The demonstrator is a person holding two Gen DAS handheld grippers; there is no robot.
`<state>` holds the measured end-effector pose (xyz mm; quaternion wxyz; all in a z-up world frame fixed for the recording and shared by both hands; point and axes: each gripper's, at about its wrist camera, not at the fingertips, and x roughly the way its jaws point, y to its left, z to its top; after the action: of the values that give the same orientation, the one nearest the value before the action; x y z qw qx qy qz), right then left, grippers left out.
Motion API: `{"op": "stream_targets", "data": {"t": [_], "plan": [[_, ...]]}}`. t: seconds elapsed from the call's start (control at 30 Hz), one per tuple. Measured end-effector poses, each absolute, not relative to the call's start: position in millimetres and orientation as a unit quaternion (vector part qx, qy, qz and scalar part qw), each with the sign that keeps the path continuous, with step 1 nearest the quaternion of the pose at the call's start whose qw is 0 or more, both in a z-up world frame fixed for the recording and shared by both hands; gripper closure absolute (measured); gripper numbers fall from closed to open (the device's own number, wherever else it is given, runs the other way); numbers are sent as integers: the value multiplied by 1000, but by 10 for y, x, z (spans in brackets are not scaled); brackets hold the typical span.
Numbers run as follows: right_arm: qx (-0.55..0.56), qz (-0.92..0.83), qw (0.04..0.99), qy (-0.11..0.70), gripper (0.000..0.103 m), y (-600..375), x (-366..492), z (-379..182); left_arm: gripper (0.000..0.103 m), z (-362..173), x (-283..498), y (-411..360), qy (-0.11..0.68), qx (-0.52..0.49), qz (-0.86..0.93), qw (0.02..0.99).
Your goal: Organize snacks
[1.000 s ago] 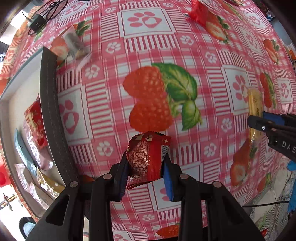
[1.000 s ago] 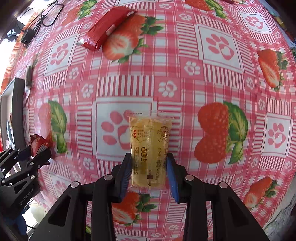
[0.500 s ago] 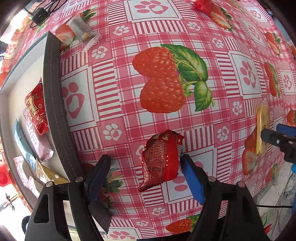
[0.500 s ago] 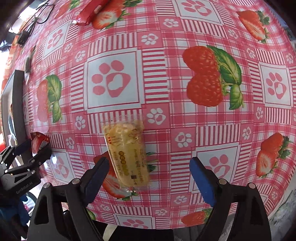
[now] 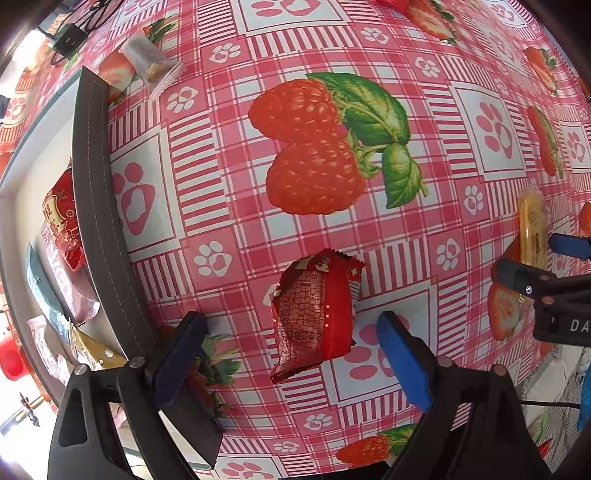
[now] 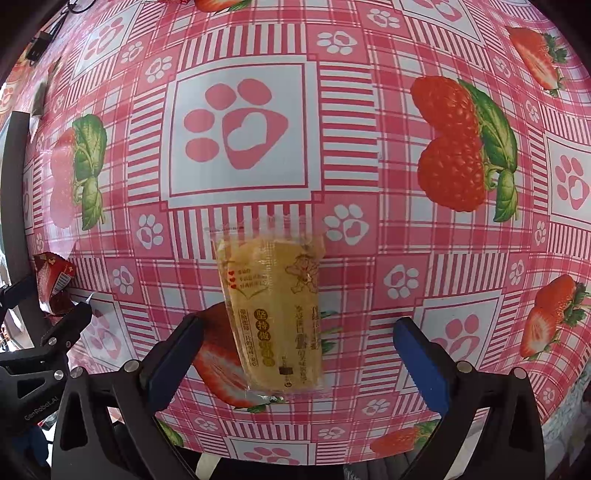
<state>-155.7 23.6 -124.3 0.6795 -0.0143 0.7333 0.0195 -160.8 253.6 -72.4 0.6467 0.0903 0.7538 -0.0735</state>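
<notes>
A red foil snack packet lies on the strawberry tablecloth between the fingers of my left gripper. Its jaws are opening and the pads stand clear of the packet on both sides. A clear packet with a yellow snack lies flat between the fingers of my right gripper, whose jaws are also opening, with gaps on both sides. In the left wrist view the right gripper and the yellow packet show at the right edge. The red packet shows at the right wrist view's left edge.
A tray with a dark grey rim stands at the left and holds several snack packets, one of them red. A clear wrapped snack lies near the tray's far corner. A black adapter with cable sits far left.
Both grippers went from shut on their packets to wide open. The red and yellow packets now lie loose on the tablecloth, and both views have sunk closer to the table.
</notes>
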Motion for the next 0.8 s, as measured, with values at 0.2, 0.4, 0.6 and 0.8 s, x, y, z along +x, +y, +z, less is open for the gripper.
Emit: {"op": "stream_targets", "data": {"t": [0.2, 0.4, 0.6, 0.8], "plan": [[-16, 18, 677, 736, 0, 371, -1457, -1363, 0, -883, -1482, 2566, 757, 89, -76, 643], [-17, 19, 686, 727, 0, 384, -1466, -1333, 0, -932, -1517, 2544, 750, 86, -76, 652], [-18, 20, 689, 724, 0, 367, -1546, -1250, 0, -786, -1589, 2629, 747, 85, -76, 655], [-20, 21, 692, 721, 0, 386, -1539, -1259, 0, -795, -1592, 2620, 744, 85, -77, 658]]}}
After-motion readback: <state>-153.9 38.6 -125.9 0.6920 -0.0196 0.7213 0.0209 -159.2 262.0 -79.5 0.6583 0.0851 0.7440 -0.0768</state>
